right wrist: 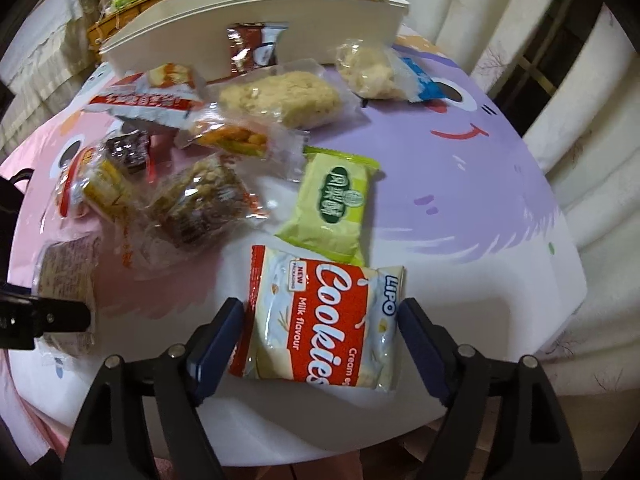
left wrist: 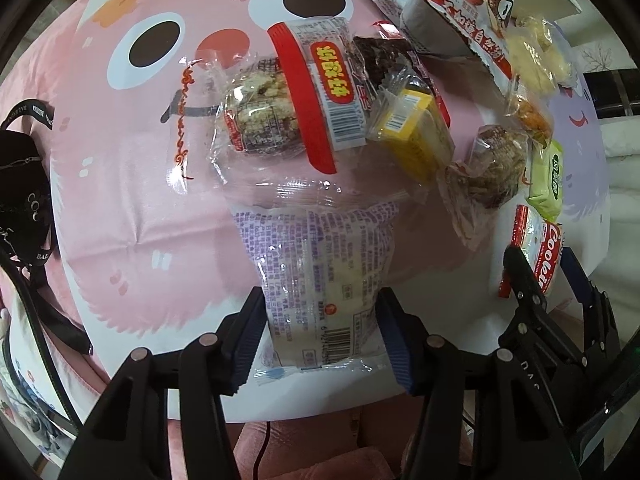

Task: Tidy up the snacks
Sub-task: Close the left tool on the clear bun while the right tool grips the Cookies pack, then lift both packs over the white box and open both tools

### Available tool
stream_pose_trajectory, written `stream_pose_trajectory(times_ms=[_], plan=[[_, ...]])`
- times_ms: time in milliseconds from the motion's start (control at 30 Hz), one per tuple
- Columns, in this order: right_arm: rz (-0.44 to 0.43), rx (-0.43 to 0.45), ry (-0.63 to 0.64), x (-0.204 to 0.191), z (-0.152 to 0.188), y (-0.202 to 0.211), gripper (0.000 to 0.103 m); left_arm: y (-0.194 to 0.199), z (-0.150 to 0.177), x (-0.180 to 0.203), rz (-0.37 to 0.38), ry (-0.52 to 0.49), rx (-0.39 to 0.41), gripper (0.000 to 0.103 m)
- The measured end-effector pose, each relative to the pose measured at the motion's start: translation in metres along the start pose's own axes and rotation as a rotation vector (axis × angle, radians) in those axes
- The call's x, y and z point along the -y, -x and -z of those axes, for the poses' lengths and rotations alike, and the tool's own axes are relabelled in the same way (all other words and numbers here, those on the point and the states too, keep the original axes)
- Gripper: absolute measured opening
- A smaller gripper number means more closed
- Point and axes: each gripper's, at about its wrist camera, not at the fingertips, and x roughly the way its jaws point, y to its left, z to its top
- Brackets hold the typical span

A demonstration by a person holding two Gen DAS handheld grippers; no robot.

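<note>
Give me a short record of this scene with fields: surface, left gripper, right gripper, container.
surface: cartoon tablecloth, pink and purple, many wrapped snacks on it
left gripper: pads against the clear packet with purple print
right gripper: open around the Cookies packet, pads apart from it
container: white box behind the snacks

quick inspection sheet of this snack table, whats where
surface: cartoon-print tablecloth, pink and purple.
job's things: purple-print packet between the left claw pads, which touch its sides; Cookies packet between the right claw pads, gaps either side; green packet just beyond; mixed snacks heaped further back.
clutter: white box at the far edge.
grippers: left claw gripping, right open.
cables: thin cord below the table edge.
surroundings: curtains; black bag.
</note>
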Motion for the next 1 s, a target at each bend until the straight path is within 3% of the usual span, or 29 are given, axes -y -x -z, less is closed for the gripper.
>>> stream_pose_trajectory(times_ms=[167, 333, 500, 600, 1000], plan=[[-0.037, -0.024, -0.080, 0.011, -0.001, -0.005, 0.080, -0.003, -0.003, -0.008, 0.021, 0.005, -0.008, 0.051], [-0.039, -0.020, -0.076, 0.015, -0.004, -0.008, 0.079, -0.005, -0.005, -0.014, 0.035, 0.014, -0.017, 0.049], [-0.050, -0.033, -0.057, 0.014, -0.004, -0.004, 0.060, -0.002, -0.009, -0.019, 0.043, 0.032, -0.026, 0.047], [-0.084, -0.046, -0.055, 0.014, -0.004, 0.000, 0.055, 0.002, -0.009, -0.025, 0.053, 0.045, -0.024, 0.046], [-0.196, -0.140, -0.045, 0.024, -0.013, 0.003, 0.053, 0.036, 0.001, -0.053, 0.056, 0.092, -0.071, 0.045]])
